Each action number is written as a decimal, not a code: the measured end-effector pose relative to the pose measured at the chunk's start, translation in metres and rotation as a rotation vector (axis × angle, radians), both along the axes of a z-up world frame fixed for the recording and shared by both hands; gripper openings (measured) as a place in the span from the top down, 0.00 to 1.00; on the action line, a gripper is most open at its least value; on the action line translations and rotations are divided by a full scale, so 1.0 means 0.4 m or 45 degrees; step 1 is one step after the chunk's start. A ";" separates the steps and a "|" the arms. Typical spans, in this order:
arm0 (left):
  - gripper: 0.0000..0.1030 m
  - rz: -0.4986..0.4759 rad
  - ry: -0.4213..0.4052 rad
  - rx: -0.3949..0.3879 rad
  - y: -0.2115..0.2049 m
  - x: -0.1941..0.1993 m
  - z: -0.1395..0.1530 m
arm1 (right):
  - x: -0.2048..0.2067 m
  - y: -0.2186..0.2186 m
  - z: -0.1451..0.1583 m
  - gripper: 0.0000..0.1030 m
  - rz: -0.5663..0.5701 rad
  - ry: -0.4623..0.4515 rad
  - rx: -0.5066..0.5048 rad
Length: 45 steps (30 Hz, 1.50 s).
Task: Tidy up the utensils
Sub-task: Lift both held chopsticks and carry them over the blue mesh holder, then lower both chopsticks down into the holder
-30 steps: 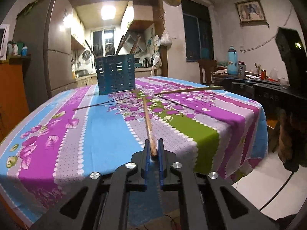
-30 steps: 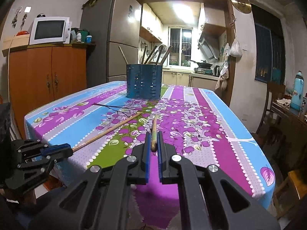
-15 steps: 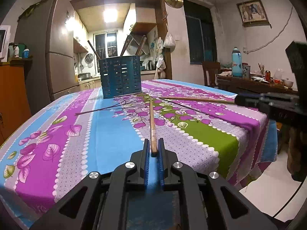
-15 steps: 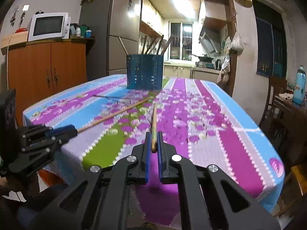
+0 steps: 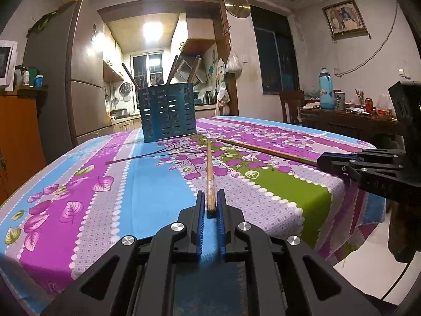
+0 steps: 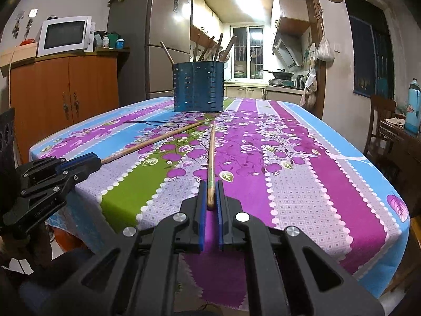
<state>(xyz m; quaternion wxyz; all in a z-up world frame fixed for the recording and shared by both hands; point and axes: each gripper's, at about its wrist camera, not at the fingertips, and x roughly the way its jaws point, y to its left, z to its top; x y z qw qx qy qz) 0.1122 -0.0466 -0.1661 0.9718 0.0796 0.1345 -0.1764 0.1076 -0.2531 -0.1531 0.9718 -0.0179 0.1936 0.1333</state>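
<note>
On the flowered tablecloth lie two wooden chopsticks, each pinched at its near end by a gripper. From the left wrist view the left gripper has its blue pads narrowed onto the left chopstick, whose shaft runs straight ahead along the cloth toward the blue utensil holder at the far end of the table. From the right wrist view the right gripper is clamped on the right chopstick, which points the same way, its tip near the tip of the other one, short of the holder.

Each chopstick's held end is buried between the pads, so how far it reaches back cannot be seen. The holder's inside is hidden behind its slotted wall; only dark handles stick out above the rim, and what utensils they belong to is hard to make out.

Only the right wrist view takes in the white microwave on the orange cabinet; only the left wrist view shows the framed elephant picture and the red can on the side table. Faint raised lettering marks the left gripper's body in the right wrist view, too blurred to read, and the label on the blue bottle is likewise illegible
</note>
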 end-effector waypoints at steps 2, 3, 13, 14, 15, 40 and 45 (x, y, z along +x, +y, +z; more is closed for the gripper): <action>0.89 -0.001 -0.007 0.002 0.000 -0.001 -0.001 | -0.002 -0.002 -0.002 0.95 0.006 -0.008 0.002; 0.89 0.001 -0.009 0.005 -0.002 -0.001 0.000 | -0.002 -0.003 -0.003 0.95 0.007 -0.009 0.000; 0.93 -0.027 -0.008 -0.007 -0.012 -0.025 0.082 | -0.039 -0.010 0.078 0.96 0.011 -0.078 0.019; 0.93 -0.029 -0.022 -0.013 -0.011 -0.030 0.096 | -0.047 -0.011 0.100 0.96 0.014 -0.101 0.014; 0.93 -0.027 -0.044 -0.020 -0.009 -0.036 0.118 | -0.051 -0.012 0.119 0.96 0.017 -0.119 0.008; 0.93 -0.043 -0.267 -0.063 -0.048 0.104 0.462 | 0.152 -0.012 0.448 0.96 0.127 -0.160 -0.056; 0.93 -0.037 -0.237 -0.064 -0.033 0.160 0.525 | 0.192 -0.014 0.501 0.96 0.135 -0.139 -0.039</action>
